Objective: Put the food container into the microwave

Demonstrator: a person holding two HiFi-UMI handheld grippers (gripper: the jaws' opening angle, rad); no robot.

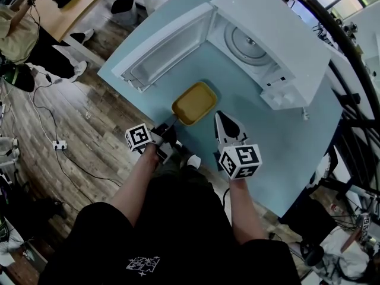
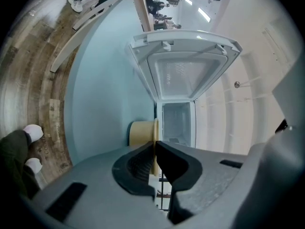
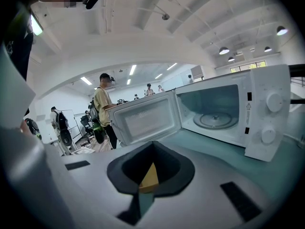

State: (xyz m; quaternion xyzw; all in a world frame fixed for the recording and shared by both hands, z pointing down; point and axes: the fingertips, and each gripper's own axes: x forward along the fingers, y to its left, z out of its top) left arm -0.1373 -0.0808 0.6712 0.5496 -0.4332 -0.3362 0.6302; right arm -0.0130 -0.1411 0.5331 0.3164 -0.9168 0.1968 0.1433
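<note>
In the head view the yellow food container (image 1: 194, 103) sits on the blue table (image 1: 297, 153) just in front of the microwave (image 1: 267, 46), whose door (image 1: 166, 52) hangs wide open to the left. The left gripper (image 1: 172, 121) reaches the container's near left corner, and the right gripper (image 1: 218, 116) lies just beside its right edge. The left gripper view shows that gripper's jaws pinching the thin rim of the container (image 2: 142, 132) edge-on, with the open oven straight beyond. A one-corner rim hold like this will probably let the container sag or twist, so it likely needs lifting slowly and level. In the right gripper view the jaws are pressed together at their tips and hold nothing (the yellow patch (image 3: 149, 179) in the slit behind them is the container seen past them). The glass plate (image 3: 215, 119) shows inside the oven. This gripper could open and take the opposite rim, or steady the far side. The path should run right of the door and over the sill, ending flat on the plate.
</note>
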